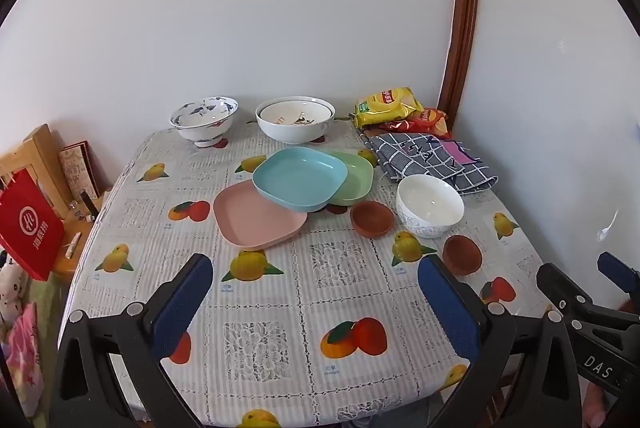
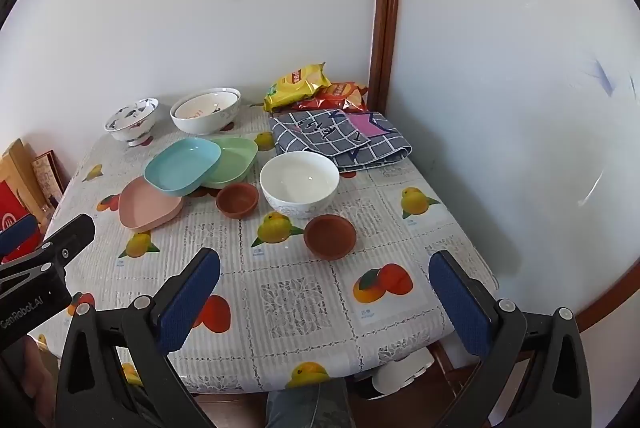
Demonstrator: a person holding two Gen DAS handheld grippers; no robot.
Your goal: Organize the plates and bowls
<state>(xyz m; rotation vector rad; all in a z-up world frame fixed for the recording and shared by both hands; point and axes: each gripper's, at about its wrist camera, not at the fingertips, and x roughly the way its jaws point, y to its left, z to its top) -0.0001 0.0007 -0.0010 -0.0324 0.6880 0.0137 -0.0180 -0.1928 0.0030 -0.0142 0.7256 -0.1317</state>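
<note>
A blue plate point(image 1: 300, 177) leans on a pink plate point(image 1: 256, 220) and a green plate point(image 1: 354, 179) at the table's middle. A white bowl point(image 1: 430, 205) stands right of them, with two small brown bowls point(image 1: 372, 219) point(image 1: 462, 254) near it. A blue-patterned bowl point(image 1: 204, 119) and a large white bowl point(image 1: 295, 117) stand at the back. The same dishes show in the right wrist view: blue plate point(image 2: 182, 167), white bowl point(image 2: 299, 183), brown bowl point(image 2: 330, 236). My left gripper point(image 1: 316, 268) and right gripper point(image 2: 325, 268) are open and empty above the table's near edge.
A checked grey cloth point(image 1: 432, 157) and snack bags point(image 1: 386, 105) lie at the back right by the wall. A red bag point(image 1: 30, 228) and a wooden chair point(image 1: 40, 163) stand left of the table point(image 1: 280, 308).
</note>
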